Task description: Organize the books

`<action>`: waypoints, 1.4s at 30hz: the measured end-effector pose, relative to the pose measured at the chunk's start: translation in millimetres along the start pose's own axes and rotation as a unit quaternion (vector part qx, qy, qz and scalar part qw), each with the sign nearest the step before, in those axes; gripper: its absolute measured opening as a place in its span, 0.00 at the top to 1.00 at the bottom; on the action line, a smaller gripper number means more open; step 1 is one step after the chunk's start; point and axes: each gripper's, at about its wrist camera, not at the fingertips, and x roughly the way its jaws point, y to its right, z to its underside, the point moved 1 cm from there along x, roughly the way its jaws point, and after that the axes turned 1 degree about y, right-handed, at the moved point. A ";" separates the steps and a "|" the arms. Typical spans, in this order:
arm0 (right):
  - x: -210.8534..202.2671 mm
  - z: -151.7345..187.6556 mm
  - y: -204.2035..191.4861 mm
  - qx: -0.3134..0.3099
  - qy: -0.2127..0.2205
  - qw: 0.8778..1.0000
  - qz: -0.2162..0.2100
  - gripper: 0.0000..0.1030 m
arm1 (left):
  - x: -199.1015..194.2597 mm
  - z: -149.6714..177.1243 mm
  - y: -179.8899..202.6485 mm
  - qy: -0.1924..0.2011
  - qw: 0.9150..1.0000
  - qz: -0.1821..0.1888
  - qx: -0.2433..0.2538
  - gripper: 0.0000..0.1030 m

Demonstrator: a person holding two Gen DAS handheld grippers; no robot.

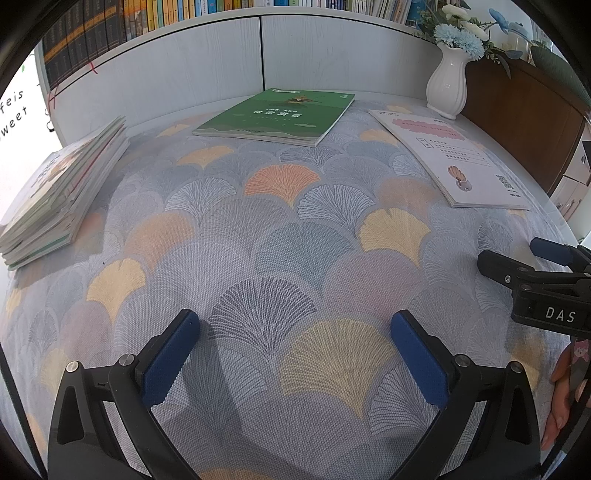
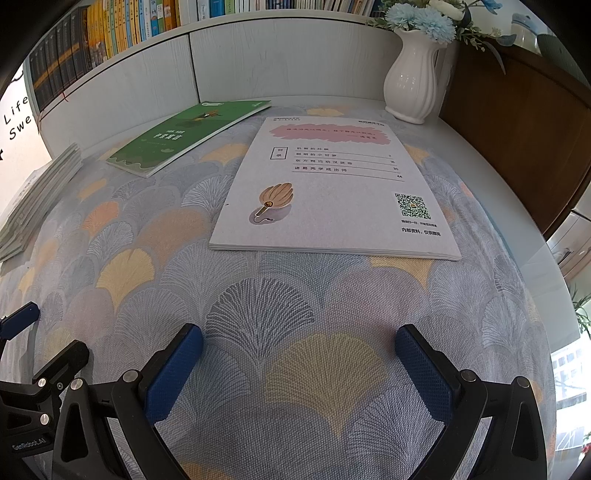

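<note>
A green book [image 1: 275, 116] [image 2: 184, 136] lies flat at the back of the table. To its right a white booklet [image 1: 448, 153] [image 2: 332, 188] with a pink patch and a QR code lies flat. A stack of books [image 1: 62, 192] [image 2: 40, 192] sits at the left edge. My left gripper [image 1: 295, 332] hovers open over the cloth with nothing between its blue pads. In front of the white booklet, my right gripper [image 2: 299, 347] is open and holds nothing. The right gripper [image 1: 524, 262] also shows at the right edge of the left wrist view.
A leaf-patterned cloth [image 1: 295, 240] [image 2: 295, 295] covers the table. A white vase [image 1: 447, 86] [image 2: 412, 79] with blue flowers stands at the back right. Behind the table, a shelf of upright books [image 1: 110, 26] [image 2: 110, 29] runs above white panels. A hand [image 1: 565, 398] shows at the right edge.
</note>
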 end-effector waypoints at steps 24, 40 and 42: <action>0.0 -0.2 0.0 -0.001 -0.001 1.000 0.001 0.00 | 1.0 -1.6 0.3 -0.004 1.000 -0.001 -0.002 0.00; -40.9 -9.7 -9.2 0.072 -0.028 0.996 -0.040 0.00 | -15.0 -80.7 -36.9 -0.008 0.999 -0.050 -0.010 0.01; -41.7 -38.9 -13.3 0.077 -0.011 0.995 -0.056 0.00 | -12.2 -109.3 -48.7 0.011 0.998 -0.067 -0.008 0.01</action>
